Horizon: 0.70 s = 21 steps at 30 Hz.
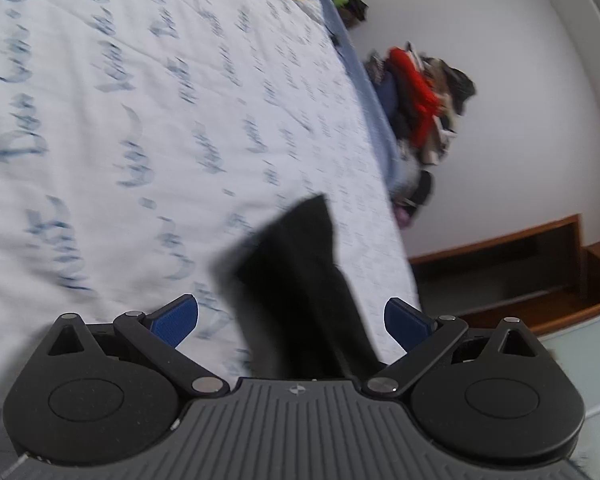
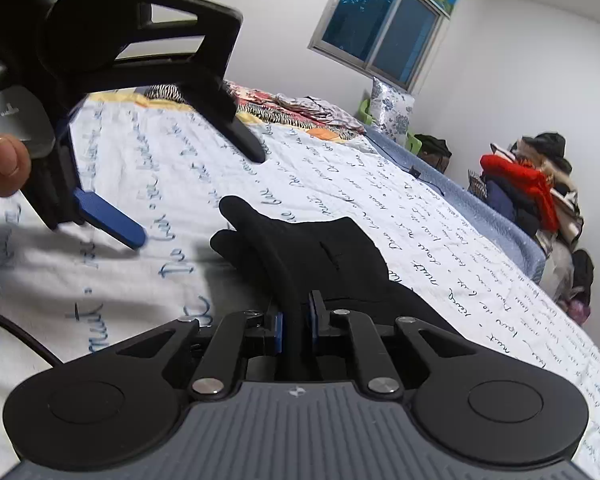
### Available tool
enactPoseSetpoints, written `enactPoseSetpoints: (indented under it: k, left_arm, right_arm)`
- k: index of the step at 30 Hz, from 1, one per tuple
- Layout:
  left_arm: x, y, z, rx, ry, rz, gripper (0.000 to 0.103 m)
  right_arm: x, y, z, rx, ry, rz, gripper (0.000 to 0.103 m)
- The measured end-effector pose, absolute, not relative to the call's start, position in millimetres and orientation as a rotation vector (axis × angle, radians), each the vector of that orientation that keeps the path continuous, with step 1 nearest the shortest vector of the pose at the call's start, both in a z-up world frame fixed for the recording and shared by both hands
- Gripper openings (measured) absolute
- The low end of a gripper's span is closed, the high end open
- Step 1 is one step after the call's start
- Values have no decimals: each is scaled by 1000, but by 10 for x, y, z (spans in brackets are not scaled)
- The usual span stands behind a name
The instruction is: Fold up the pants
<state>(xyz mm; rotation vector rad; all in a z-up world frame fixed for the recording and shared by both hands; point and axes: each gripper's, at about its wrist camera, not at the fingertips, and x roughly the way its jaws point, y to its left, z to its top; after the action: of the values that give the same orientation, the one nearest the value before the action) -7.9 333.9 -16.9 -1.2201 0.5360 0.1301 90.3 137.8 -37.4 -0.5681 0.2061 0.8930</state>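
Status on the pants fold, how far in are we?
Early. Done: the black pants lie bunched on the script-printed bedspread, with no neat fold visible. In hand: the right gripper has its jaws shut on a ridge of the fabric. The left gripper is open, with nothing clamped; dark cloth shows between its pads but untouched. Left: spreading the pants flat and making every fold.

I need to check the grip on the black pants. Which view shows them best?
The right wrist view: the black pants lie sharp on the bedspread, pinched by the right gripper. The left wrist view shows them blurred.
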Motion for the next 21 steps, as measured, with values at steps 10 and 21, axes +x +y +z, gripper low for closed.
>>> enactPoseSetpoints:
  k: [10,21]
  left_arm:
    - [671,3168,-415,-1258,650,182,62]
    - [877,2468,166,-423,619,251,18]
  right_arm:
    - [877,1310,-350,-493,226,900,11]
    - [1627,499,-193,272,724,1059,77]
